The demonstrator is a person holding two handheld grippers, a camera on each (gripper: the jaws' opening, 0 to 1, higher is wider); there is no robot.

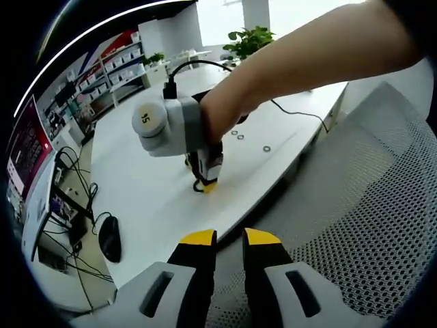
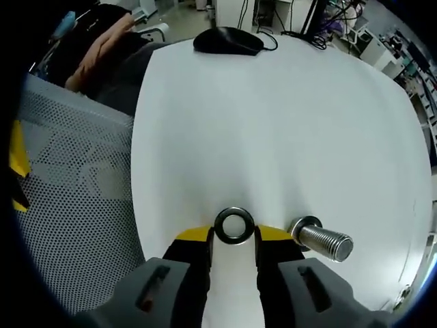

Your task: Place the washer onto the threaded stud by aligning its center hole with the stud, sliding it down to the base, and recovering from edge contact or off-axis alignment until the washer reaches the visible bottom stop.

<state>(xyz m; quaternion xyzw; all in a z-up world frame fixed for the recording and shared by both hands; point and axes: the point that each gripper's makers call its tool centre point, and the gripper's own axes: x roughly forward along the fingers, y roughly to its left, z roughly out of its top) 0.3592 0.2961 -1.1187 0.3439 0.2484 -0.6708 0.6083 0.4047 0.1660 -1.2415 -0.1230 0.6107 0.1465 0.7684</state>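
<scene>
Washer gripped beside the stud on a white worktop

In the left gripper view, the left gripper [image 1: 229, 240] hangs over a mesh chair [image 1: 382, 219] at the worktop [image 1: 157, 205] edge, jaws narrowly apart and holding nothing, while a person's forearm [image 1: 307, 65] reaches across, tipping the right gripper [image 1: 207, 181] down onto the surface; three spare washers [image 1: 239, 135] lie beyond. In the right gripper view, the right gripper [image 2: 233, 236] pinches the washer [image 2: 234, 226] by its edges, just beside the threaded stud [image 2: 321, 240]; a mouse [image 2: 227, 42] sits far off.
</scene>
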